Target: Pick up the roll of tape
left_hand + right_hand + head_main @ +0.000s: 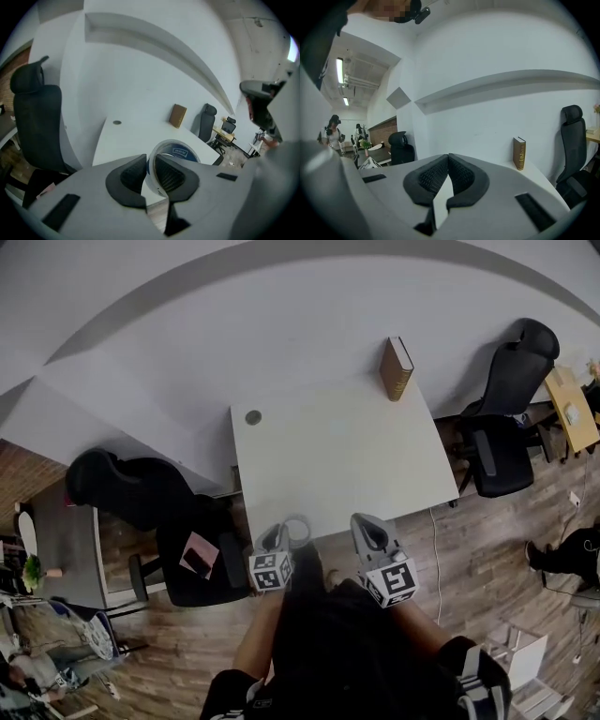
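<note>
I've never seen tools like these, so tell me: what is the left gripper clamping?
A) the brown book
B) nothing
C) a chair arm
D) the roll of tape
D: in the left gripper view, the left gripper pinches the wall of the roll of tape between its pads, while the book stands far off on the table.
</note>
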A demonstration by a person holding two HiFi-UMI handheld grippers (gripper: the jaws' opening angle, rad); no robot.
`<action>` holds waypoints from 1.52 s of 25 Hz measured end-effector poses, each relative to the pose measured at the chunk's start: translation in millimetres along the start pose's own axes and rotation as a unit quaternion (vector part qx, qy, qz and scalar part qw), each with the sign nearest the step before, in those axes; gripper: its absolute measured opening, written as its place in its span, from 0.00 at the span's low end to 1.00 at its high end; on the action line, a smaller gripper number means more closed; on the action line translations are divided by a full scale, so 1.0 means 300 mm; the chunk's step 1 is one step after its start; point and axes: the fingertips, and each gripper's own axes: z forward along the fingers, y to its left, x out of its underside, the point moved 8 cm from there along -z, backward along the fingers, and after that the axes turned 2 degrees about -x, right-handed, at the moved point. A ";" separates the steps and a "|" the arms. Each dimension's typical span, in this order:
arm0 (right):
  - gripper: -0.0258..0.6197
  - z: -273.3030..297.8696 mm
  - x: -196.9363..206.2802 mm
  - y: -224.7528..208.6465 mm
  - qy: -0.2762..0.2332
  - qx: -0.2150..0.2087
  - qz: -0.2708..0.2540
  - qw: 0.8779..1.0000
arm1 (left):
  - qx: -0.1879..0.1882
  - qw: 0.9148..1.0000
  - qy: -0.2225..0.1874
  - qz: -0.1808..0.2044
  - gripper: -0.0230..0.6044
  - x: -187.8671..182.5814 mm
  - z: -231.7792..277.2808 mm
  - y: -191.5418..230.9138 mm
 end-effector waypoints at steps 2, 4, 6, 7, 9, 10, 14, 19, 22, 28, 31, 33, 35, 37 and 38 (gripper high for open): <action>0.06 -0.034 -0.008 0.016 -0.001 -0.009 -0.002 1.000 | -0.006 0.999 -0.046 -0.005 0.16 -0.031 -0.133 -0.039; 0.06 -0.057 -0.023 0.038 -0.004 -0.017 -0.005 1.000 | -0.009 0.996 -0.089 -0.003 0.15 -0.075 -0.263 -0.075; 0.06 -0.077 -0.035 0.066 -0.013 -0.023 -0.009 1.000 | -0.010 0.992 -0.129 0.013 0.15 -0.118 -0.384 -0.110; 0.06 -0.086 -0.039 0.080 -0.018 -0.026 -0.011 0.999 | -0.011 0.989 -0.147 0.025 0.15 -0.137 -0.437 -0.126; 0.06 -0.097 -0.044 0.106 -0.023 -0.027 -0.011 0.999 | -0.013 0.983 -0.178 0.043 0.15 -0.171 -0.525 -0.151; 0.06 -0.100 -0.045 0.120 -0.023 -0.028 -0.012 0.999 | -0.015 0.980 -0.191 0.046 0.15 -0.185 -0.562 -0.158; 0.06 -0.098 -0.063 0.175 -0.027 -0.028 -0.014 0.999 | -0.019 0.971 -0.233 0.048 0.15 -0.224 -0.684 -0.162; 0.06 -0.100 -0.073 0.234 -0.029 -0.018 -0.015 0.999 | -0.011 0.964 -0.261 0.053 0.15 -0.248 -0.778 -0.152; 0.06 -0.095 -0.063 0.266 -0.027 -0.012 -0.008 1.000 | -0.003 0.963 -0.263 0.055 0.15 -0.247 -0.791 -0.130; 0.06 -0.072 -0.052 0.310 -0.022 -0.006 -0.004 1.000 | 0.013 0.965 -0.258 0.053 0.15 -0.230 -0.784 -0.086; 0.06 -0.062 -0.053 0.327 -0.018 -0.007 -0.006 1.000 | 0.017 0.964 -0.257 0.058 0.15 -0.221 -0.784 -0.073; 0.06 -0.054 -0.055 0.335 -0.017 -0.008 -0.007 1.000 | 0.021 0.964 -0.258 0.058 0.15 -0.218 -0.781 -0.062; 0.06 -0.046 -0.062 0.343 -0.020 -0.009 -0.008 1.000 | 0.021 0.964 -0.258 0.057 0.15 -0.228 -0.786 -0.055; 0.06 -0.040 -0.065 0.352 -0.021 -0.009 -0.009 1.000 | 0.021 0.965 -0.257 0.055 0.15 -0.232 -0.787 -0.046; 0.06 -0.038 -0.065 0.357 -0.020 -0.009 -0.009 1.000 | 0.021 0.965 -0.256 0.054 0.15 -0.230 -0.787 -0.041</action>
